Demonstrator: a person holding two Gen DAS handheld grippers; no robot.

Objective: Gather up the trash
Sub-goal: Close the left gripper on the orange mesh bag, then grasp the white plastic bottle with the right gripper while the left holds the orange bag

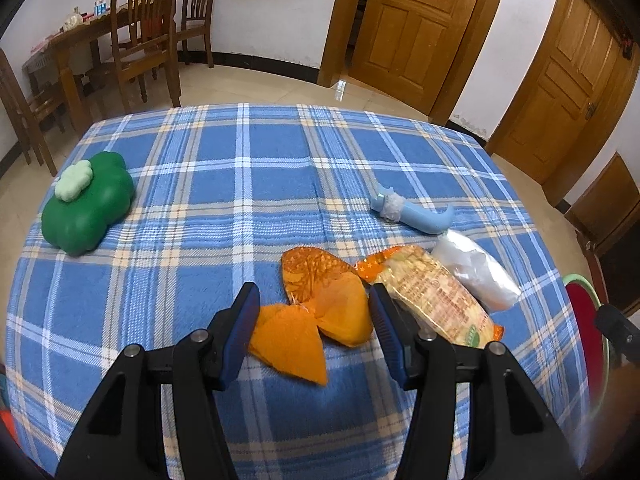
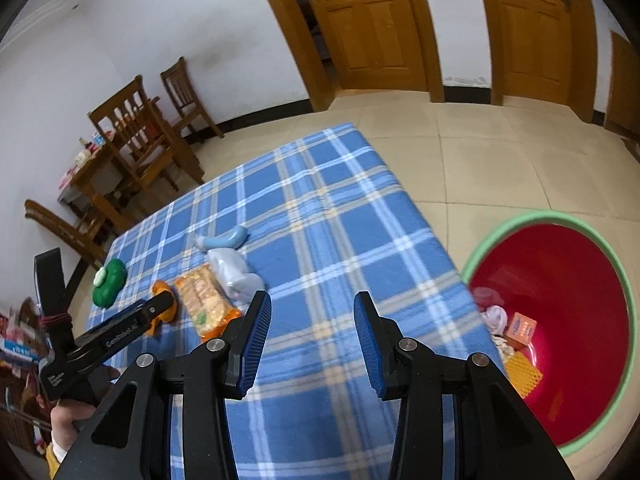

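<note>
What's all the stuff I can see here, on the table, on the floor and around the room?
Orange peel: several pieces, orange, on the checked cloth, between the left gripper's fingers.
Snack packet: one, yellow-orange, right of the peel.
White plastic bag: one, crumpled, beside the packet.
Blue toy: one, light blue, curved, behind the bag.
Green clover-shaped toy: one, dark green with a pale top, far left of the table.
Tablecloth: one, blue and white check.
Bin: one, red inside, green rim, on the floor right of the table, with a little trash in it.
Wooden chairs: several, by a brown table at the wall.
Wooden doors: two.
Left gripper: black, blue pads, open.
Right gripper: the same, open, nothing between its fingers.
</note>
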